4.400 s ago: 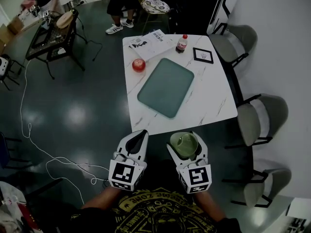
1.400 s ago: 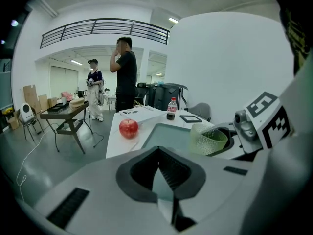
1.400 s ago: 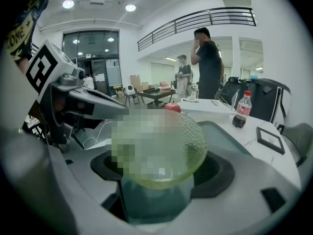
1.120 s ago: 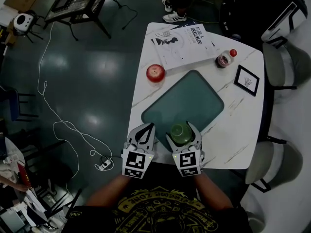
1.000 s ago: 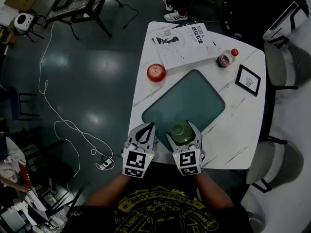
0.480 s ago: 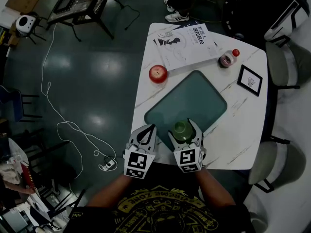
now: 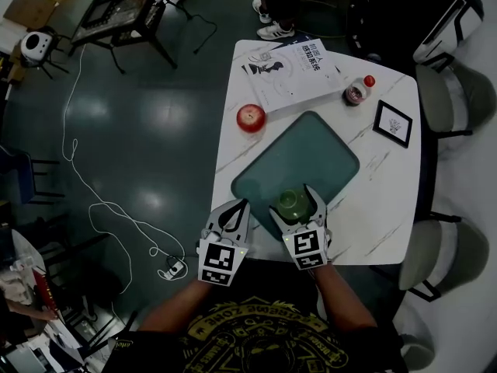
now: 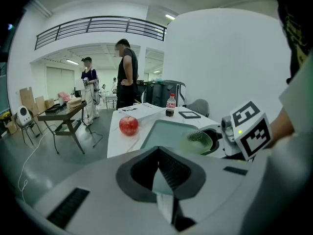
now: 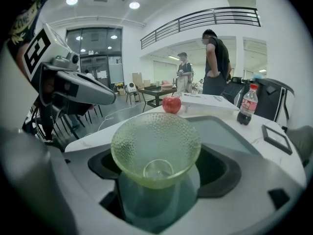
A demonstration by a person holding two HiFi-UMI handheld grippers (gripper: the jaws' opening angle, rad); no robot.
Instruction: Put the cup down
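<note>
Side by side at the near edge of the white marble-patterned surface (image 7: 373,200), both forearms angle their tools forward and down. The left hand-held gripper (image 7: 237,208) has its jaws pressed together on nothing. The right hand-held gripper (image 7: 293,205) stands spread, its jaws having just been opening, with the one pale green pebbled glass cup (image 9: 156,146) upright between them at the near end of the one teal rounded mat (image 7: 299,162). Beyond lie one red apple (image 7: 250,117), one black-framed picture (image 7: 392,123), one red-capped bottle (image 7: 358,92) and one white booklet (image 7: 291,67), its print too small to read.

Pebbled green glass cup (image 9: 155,148), marble-look glossy table (image 7: 373,185), seemingly matt teal mat (image 7: 299,165)
</note>
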